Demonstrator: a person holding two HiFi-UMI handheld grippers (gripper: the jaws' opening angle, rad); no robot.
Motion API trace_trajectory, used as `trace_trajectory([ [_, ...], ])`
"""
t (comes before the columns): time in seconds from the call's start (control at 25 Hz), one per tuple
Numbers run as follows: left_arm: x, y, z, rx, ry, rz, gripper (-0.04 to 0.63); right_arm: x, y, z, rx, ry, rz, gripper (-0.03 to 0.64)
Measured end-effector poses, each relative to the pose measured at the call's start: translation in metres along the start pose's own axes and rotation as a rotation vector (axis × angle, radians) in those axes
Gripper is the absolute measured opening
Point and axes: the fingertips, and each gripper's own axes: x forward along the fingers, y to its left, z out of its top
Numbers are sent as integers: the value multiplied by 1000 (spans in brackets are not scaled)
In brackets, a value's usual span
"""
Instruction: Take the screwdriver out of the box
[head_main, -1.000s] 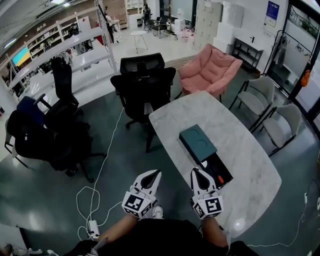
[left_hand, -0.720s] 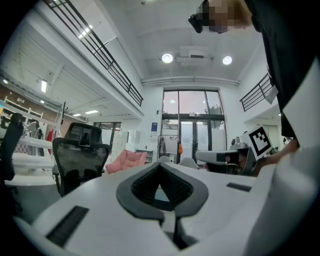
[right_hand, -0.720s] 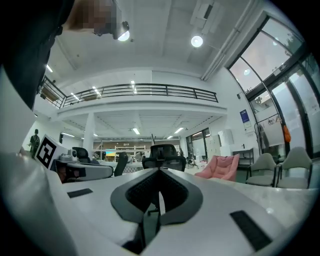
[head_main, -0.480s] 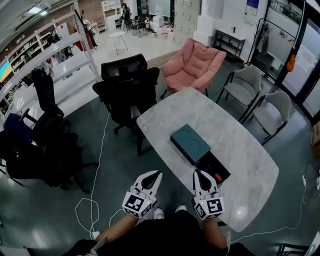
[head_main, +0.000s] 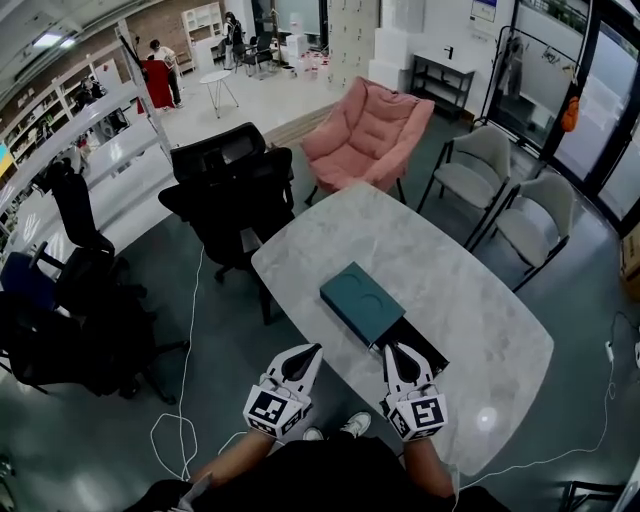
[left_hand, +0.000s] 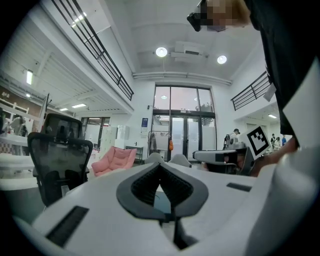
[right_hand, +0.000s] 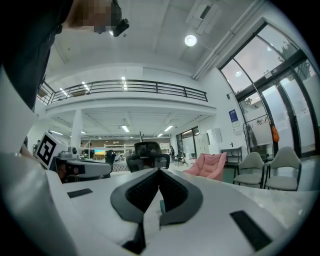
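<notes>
your left gripper (head_main: 310, 352): jaws pressed together at the tips, nothing between them. it hangs near-left of the flat teal rectangular box (head_main: 362, 303), off the edge of the white marbled oval table (head_main: 480, 300) that the box lies on, and is apart from the box.

your right gripper (head_main: 391, 352): jaws likewise closed tip to tip, empty. its tips lie over the near end of the black inner tray (head_main: 428, 347), which sticks out of the box on the side nearest you. contact with the tray: cannot tell.

screwdriver: cannot be made out in any view; the right gripper covers part of the tray.

both grippers point level, toward the box.

surroundings: pink padded armchair (head_main: 370, 135) beyond the box's far end; black mesh office chair (head_main: 235, 190) far-left of the box.
</notes>
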Motion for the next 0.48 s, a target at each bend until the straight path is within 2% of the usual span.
trace_trajectory([
  [0.28,58,-5,4,14,4,-22,5,16,-48,0,19,-5,4,23],
  [0.48,83,-6,-4,-3,14,-19,5,11,-77,-3,22,3,-3,23],
])
